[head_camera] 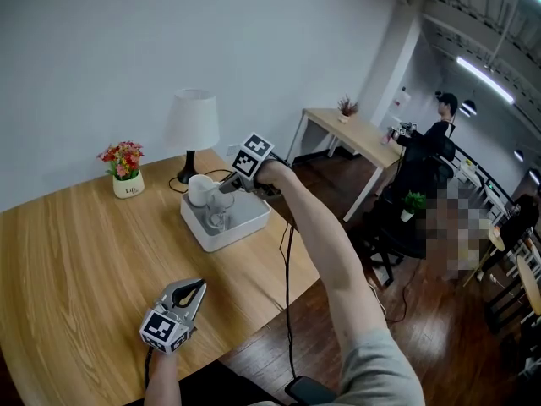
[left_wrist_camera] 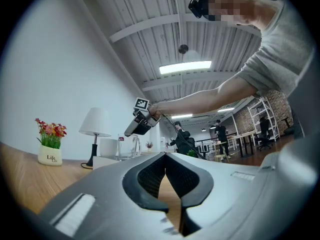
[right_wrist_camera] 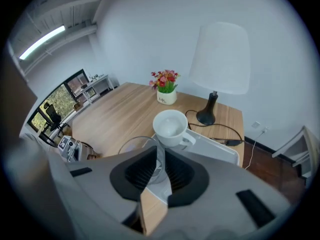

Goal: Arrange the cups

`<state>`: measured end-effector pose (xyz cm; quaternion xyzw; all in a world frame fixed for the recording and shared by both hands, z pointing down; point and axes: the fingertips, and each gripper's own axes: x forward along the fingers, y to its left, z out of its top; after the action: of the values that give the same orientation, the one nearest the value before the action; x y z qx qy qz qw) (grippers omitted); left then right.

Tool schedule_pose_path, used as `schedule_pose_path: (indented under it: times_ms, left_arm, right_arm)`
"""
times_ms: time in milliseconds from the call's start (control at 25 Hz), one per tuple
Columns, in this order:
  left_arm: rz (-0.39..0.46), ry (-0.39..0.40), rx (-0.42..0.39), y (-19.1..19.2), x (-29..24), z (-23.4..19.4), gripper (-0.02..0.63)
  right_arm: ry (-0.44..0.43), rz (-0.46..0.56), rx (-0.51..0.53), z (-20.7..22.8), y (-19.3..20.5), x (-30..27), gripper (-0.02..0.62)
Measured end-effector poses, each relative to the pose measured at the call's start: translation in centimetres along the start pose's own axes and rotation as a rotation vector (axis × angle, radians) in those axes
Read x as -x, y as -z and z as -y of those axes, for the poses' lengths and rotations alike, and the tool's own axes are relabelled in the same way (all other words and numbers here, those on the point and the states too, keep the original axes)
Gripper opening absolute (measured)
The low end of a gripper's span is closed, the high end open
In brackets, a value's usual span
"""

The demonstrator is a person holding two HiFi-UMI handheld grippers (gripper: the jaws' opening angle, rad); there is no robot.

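Observation:
A white tray [head_camera: 247, 223] sits on the wooden table [head_camera: 76, 252], and a white mug [head_camera: 200, 189] stands at its far end. My right gripper [head_camera: 223, 194] points steeply down over the tray and is shut on the wall of a clear glass cup [head_camera: 216, 218]. In the right gripper view the glass cup [right_wrist_camera: 131, 149] hangs between the jaws of the right gripper [right_wrist_camera: 161, 153], just in front of the white mug [right_wrist_camera: 170, 126]. My left gripper [head_camera: 188, 292] rests near the table's front edge, shut and empty. From the left gripper [left_wrist_camera: 166, 156] the glass cup [left_wrist_camera: 129, 146] shows beside the mug.
A white table lamp [head_camera: 193, 125] and its cable stand behind the tray, with a small flower pot [head_camera: 127, 172] to its left. The table's right edge runs close to the tray. Beyond it are dark floor, another table [head_camera: 359, 134] and people.

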<state>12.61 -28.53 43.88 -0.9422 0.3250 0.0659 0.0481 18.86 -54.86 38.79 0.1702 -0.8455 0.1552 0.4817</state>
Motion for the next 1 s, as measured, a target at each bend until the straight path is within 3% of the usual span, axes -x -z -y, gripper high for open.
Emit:
schedule_pose_path:
  times_ms: [80, 160, 280, 360, 520, 560, 720, 840, 880, 1000]
  left_arm:
    - [0.004, 0.001, -0.001, -0.2, -0.1, 0.2, 0.009]
    - [0.004, 0.000, 0.003, -0.2, -0.1, 0.3, 0.009]
    - [0.004, 0.007, 0.001, -0.1, 0.0, 0.5, 0.009]
    - [0.010, 0.007, -0.003, -0.3, 0.1, 0.5, 0.009]
    - [0.038, -0.011, 0.001, -0.9, 0.8, 0.5, 0.008]
    - [0.047, -0.011, 0.010, -1.0, 1.2, 0.6, 0.008]
    - [0.076, 0.012, 0.068, -2.3, 2.7, 2.5, 0.008]
    - [0.054, 0.055, 0.059, -3.3, 3.9, 6.1, 0.008]
    - [0.038, 0.067, 0.049, -3.4, 4.4, 7.4, 0.009]
    - [-0.022, 0.046, 0.043, -2.5, 6.7, 9.4, 0.000]
  right_arm:
    - [-0.002, 0.069, 0.014, -0.4, -0.5, 1.7, 0.067]
    - [-0.036, 0.217, 0.043, -2.0, -1.6, 4.0, 0.067]
    - [-0.189, 0.527, 0.090, -8.7, -3.0, 8.5, 0.066]
    - [-0.261, 0.658, 0.170, -14.3, -2.0, 10.4, 0.061]
    - [-0.305, 0.818, 0.341, -25.6, 4.1, 9.3, 0.061]
    - [-0.305, 0.856, 0.352, -28.0, 5.8, 8.3, 0.021]
    - [-0.312, 0.987, 0.299, -35.4, 11.6, 4.3, 0.020]
    - [-0.269, 1.067, 0.258, -38.9, 13.9, 2.0, 0.024]
    - [-0.237, 1.076, 0.251, -39.6, 14.4, 1.2, 0.063]
    - [-0.176, 1.067, 0.254, -41.8, 15.2, -1.2, 0.083]
